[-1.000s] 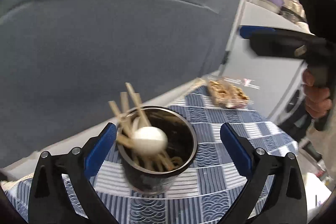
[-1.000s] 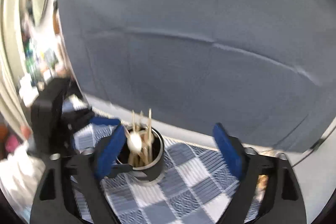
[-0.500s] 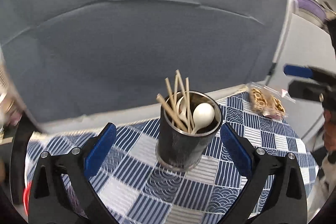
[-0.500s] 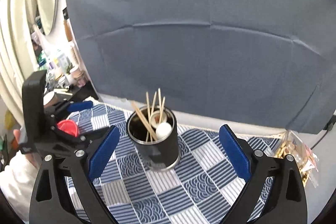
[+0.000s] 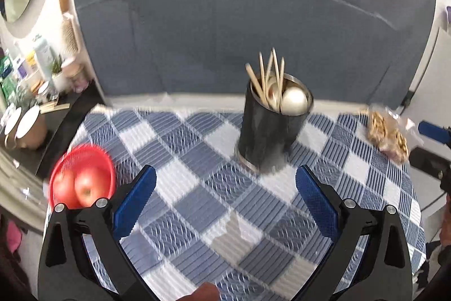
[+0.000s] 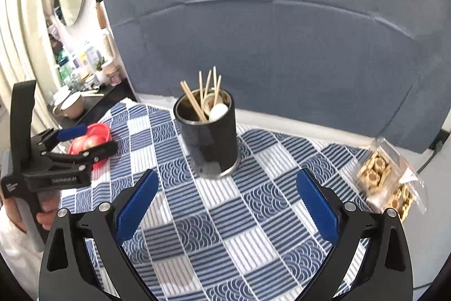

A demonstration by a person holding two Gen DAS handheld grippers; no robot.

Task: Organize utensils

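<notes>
1. Right gripper (image 6: pixel 225 205), bottom centre of the right wrist view: its blue pads (image 6: pixel 136 205) are spread wide with nothing between them, only the checked blue-and-white tablecloth (image 6: pixel 253 230) beneath. The jaws have just been opening, which reads as a release or as readiness for a new pick.
2. Left gripper (image 5: pixel 225 202), bottom centre of the left wrist view: likewise released and empty, hovering over bare cloth. In the right wrist view it appears at the left edge (image 6: pixel 84 140), gripped by the person's hand (image 6: pixel 42 216).
3. Red bowl (image 5: pixel 83 174), lower left, holding two apples (image 5: pixel 87 188); it sits well apart from the task's thing, probably just stored there.
4. Utensil holder (image 6: pixel 208 134), centre of the frame: a dark, glossy metal cylinder standing upright on the cloth, beyond both grippers and touched by neither. Wooden chopsticks (image 6: pixel 197 98) lean fanned out above its rim; a white spoon (image 6: pixel 218 112) rests bowl-up among them. No loose utensils show, so the sorting looks largely finished.
5. Clear snack bag (image 6: pixel 386 177), right edge.
6. Grey-blue backdrop (image 6: pixel 282 33), upper frame, closing off the scene.
</notes>
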